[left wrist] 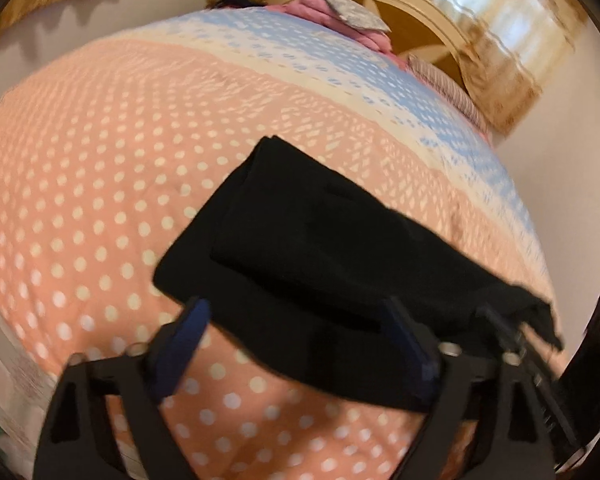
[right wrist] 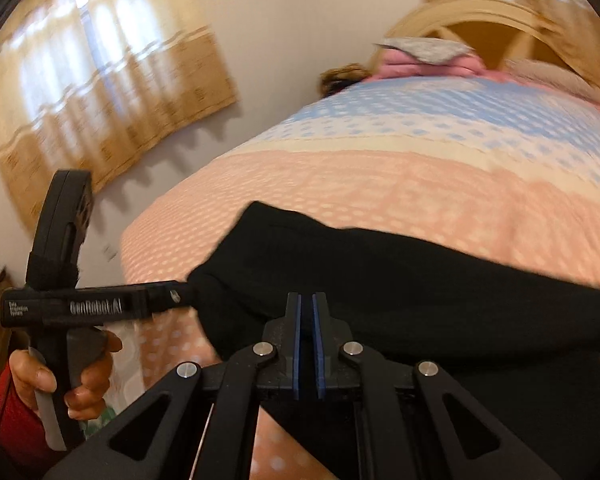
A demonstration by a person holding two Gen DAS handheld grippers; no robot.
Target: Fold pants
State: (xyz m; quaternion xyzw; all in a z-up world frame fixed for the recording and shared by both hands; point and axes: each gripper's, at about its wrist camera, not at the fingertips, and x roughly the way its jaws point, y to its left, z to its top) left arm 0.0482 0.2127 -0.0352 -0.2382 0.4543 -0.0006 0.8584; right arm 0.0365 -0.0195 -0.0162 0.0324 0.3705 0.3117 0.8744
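Left wrist view, from left to right: pink bedspread (left wrist: 100,184) with white dots, spread over the bed and turning pale blue toward the far end. Black pants (left wrist: 320,248) near the middle, lying folded on the bedspread, long side slanting from far left to near right. Left hand-held gripper (left wrist: 296,344) low in the picture, jaws wide apart over the near edge of the pants, blue pads (left wrist: 188,336) not pressing on cloth; right finger in front of the fabric, left finger over bare bedspread. Far off, a pile of pink bedding (left wrist: 320,8) against a cream headboard (left wrist: 404,12). At the right edge, a curtain (left wrist: 512,32), all of it blurred.

Right wrist view, from left to right: a person's hand (right wrist: 64,376) with a red sleeve around the handle of the left hand-held gripper (right wrist: 182,295), tip at the left end of the pants (right wrist: 380,292); contact hard to tell through the blur. Right hand-held gripper (right wrist: 306,312) in the middle, jaws drawn together, above the near edge of the pants; cannot tell if any cloth is pinched. Bedspread (right wrist: 380,168) beyond, headboard (right wrist: 480,12) far right.
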